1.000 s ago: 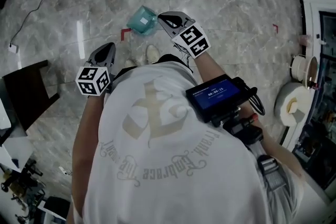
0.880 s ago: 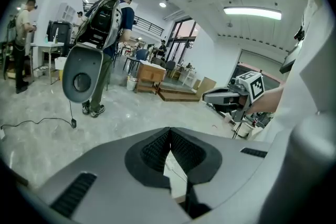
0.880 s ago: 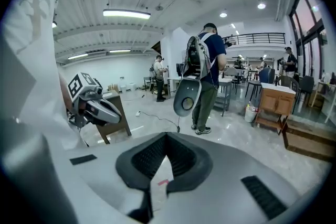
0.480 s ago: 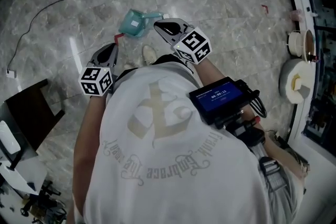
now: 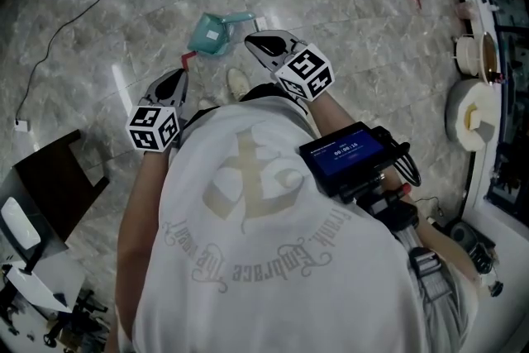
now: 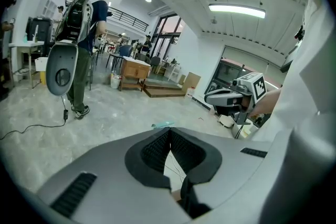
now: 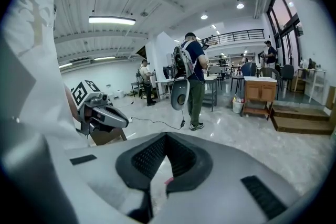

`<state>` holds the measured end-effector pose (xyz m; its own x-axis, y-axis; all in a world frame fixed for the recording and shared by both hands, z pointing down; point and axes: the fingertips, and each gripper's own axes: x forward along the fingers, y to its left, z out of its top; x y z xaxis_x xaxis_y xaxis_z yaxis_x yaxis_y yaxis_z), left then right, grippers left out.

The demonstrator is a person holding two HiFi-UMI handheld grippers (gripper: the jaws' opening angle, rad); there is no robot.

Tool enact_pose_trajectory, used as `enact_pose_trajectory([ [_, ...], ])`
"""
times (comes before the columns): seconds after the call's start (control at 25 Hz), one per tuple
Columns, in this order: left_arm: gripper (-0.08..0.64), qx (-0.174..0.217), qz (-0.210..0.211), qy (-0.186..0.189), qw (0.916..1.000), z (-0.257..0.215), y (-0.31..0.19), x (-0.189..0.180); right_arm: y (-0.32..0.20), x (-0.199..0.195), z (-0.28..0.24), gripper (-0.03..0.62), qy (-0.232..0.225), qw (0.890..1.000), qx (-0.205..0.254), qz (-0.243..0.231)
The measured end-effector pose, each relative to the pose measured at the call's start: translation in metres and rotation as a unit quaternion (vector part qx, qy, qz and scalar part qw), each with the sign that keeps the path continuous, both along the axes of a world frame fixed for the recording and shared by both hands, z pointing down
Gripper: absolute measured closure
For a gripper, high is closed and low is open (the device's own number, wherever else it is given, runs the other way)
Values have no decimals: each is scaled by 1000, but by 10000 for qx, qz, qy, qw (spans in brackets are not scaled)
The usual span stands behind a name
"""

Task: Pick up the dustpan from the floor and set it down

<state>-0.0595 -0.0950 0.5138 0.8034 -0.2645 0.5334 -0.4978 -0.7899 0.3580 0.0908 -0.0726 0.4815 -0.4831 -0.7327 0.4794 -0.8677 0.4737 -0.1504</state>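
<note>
The pale marble floor (image 5: 355, 29) fills most of the head view, and on it, just ahead of the person's shoe (image 5: 240, 83), lies the teal dustpan (image 5: 211, 35), flat on its base with its short handle (image 5: 240, 16) pointing to the right. It rests where both a pan waiting to be lifted and one already set down would rest. It looks like thin moulded plastic, so probably light, stiff and rather slick between pads. The handle, taken close to where it joins the scoop, seems the surest hold, since a grip at its far end could let the pan swing. The left gripper (image 5: 175, 76) and right gripper (image 5: 250, 38) hang above it, each with jaws pressed together on nothing. A small red tape mark (image 5: 188, 58) lies beside the pan.
</note>
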Motion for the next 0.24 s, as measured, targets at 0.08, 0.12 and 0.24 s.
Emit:
enact_pose_trajectory([
  [0.08,548,-2,-3,-7,10000,0,2,0,1,1,1,575,3,10000,-6,8],
  [0.12,548,-2,-3,-10,10000,0,2,-1,1,1,2,575,5,10000,-13,12],
  [0.24,548,1,-2,-19,10000,-1,4,-1,2,2,4,575,7,10000,-37,21],
])
